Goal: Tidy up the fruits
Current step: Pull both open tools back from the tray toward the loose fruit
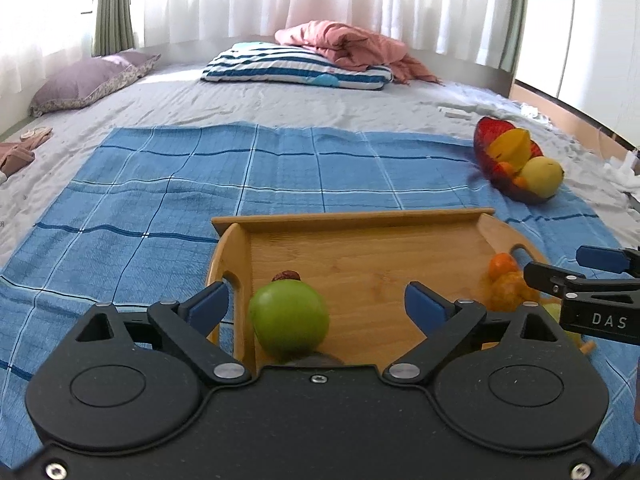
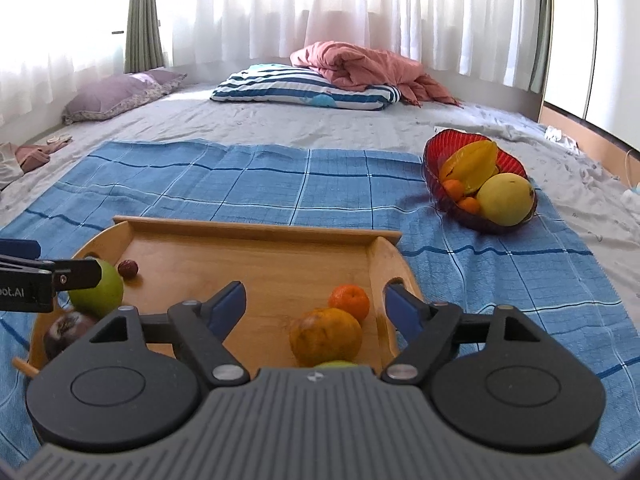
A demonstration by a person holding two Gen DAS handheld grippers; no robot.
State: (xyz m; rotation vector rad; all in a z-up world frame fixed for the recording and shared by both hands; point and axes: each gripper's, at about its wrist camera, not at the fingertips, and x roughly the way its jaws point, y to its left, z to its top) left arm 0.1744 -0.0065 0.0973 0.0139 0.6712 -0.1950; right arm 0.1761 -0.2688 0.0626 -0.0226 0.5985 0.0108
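A wooden tray (image 1: 360,216) (image 2: 256,230) lies on a blue checked cloth (image 1: 160,208). In it rest a green apple (image 1: 289,322) (image 2: 100,290), a small brown fruit (image 2: 128,269), a dark purple fruit (image 2: 66,332), a large orange (image 2: 326,338) and a small mandarin (image 2: 349,302). My left gripper (image 1: 318,308) is open above the tray's left end, the apple lying loose between its blue fingers. My right gripper (image 2: 316,306) is open over the tray's right end, the oranges untouched between its fingers. A red bowl (image 2: 440,150) (image 1: 484,132) holds a starfruit (image 2: 474,164), a mango (image 2: 506,199) and small oranges.
The cloth lies on a grey bed sheet (image 2: 360,128). At the far end are a striped pillow (image 2: 304,88), a pink blanket (image 2: 360,64) and a purple pillow (image 2: 116,96). White curtains (image 2: 320,8) hang behind. Bare cloth stretches beyond the tray.
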